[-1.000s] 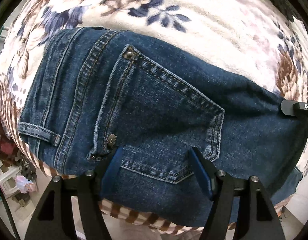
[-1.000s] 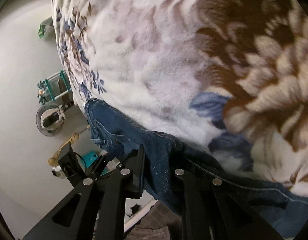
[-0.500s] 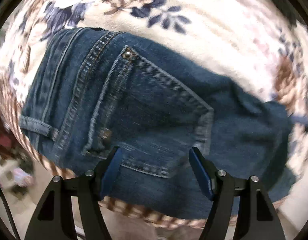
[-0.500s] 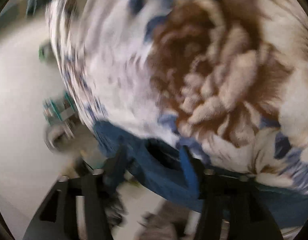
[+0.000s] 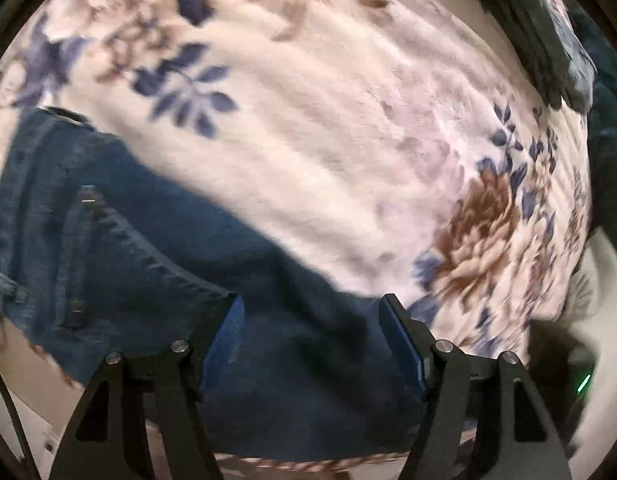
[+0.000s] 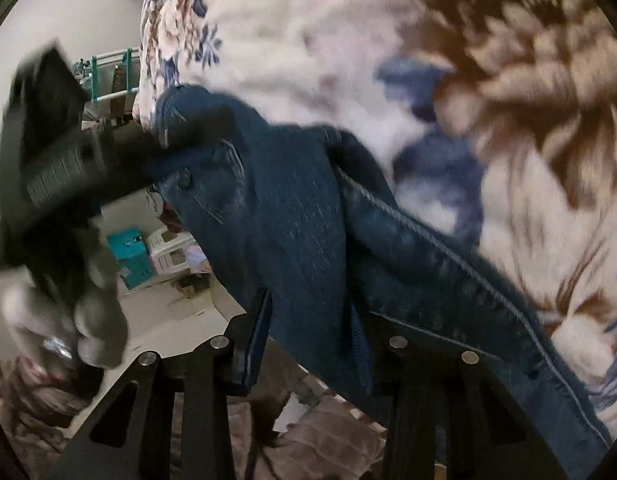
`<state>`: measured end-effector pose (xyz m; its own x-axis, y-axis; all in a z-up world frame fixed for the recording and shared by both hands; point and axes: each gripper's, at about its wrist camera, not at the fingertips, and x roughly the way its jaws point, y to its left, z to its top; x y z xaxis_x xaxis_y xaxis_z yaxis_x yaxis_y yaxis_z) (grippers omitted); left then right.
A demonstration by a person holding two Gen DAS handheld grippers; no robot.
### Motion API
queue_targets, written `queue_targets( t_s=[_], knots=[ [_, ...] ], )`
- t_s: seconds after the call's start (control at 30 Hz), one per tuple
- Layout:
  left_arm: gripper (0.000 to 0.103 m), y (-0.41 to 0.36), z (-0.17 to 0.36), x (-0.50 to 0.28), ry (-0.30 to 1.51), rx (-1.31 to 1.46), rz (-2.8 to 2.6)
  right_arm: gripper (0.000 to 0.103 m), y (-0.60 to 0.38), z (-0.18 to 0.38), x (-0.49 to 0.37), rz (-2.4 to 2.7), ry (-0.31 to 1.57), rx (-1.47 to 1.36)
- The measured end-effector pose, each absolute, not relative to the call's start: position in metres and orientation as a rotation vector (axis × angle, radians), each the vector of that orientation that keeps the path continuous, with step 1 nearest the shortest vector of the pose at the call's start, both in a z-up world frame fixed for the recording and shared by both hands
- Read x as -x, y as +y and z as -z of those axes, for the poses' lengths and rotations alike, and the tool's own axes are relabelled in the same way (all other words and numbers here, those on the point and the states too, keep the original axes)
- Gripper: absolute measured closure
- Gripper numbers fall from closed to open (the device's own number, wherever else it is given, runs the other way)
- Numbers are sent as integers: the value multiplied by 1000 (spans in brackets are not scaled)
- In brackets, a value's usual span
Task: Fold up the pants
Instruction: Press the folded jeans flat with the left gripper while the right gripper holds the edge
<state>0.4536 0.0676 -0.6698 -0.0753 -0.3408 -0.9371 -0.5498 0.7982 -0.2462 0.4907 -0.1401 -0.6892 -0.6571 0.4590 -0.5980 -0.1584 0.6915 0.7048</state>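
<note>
Left gripper (image 5: pixel 312 312) spread wide, blue-padded fingers (image 5: pixel 228 332) hovering over dark denim, nothing pinched between them. Jeans (image 5: pixel 148 280) lying along the near edge of the floral blanket (image 5: pixel 348 140), back pocket and rivet off to the left, blurred. Right gripper (image 6: pixel 308 312) with jaws part-closed around a thick fold of the same jeans (image 6: pixel 292 220); cannot tell for certain whether the pads actually press the cloth. From the right wrist view, left gripper (image 6: pixel 180 148) visible at far left, against the waistband, a gloved hand (image 6: pixel 68 312) below it. Teal box (image 6: pixel 132 252) on the floor beyond.
</note>
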Motion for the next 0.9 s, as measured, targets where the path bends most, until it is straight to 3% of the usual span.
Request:
queue_targets(
  t_s=[0.2, 0.27, 0.4, 0.57, 0.6, 0.7, 0.9],
  knots=[
    [36, 55, 696, -456, 1741, 622, -250, 56, -149, 690, -489, -1067, 2086, -263],
    [36, 53, 694, -452, 1742, 601, -252, 51, -155, 701, -505, -1016, 2087, -465],
    [36, 61, 682, -442, 1710, 661, -266, 50, -174, 747, -525, -837, 2093, -864],
    [36, 70, 644, -426, 1621, 523, -328, 50, -144, 776, -515, -878, 2142, -1016],
    [36, 68, 645, -423, 1628, 473, -334, 54, -132, 773, -513, -912, 2149, -980],
    [36, 69, 671, -410, 1719, 451, -348, 92, -115, 771, -514, -879, 2194, -894],
    [35, 65, 690, -396, 1760, 422, -339, 94, -163, 755, -553, -743, 2147, -909]
  ],
)
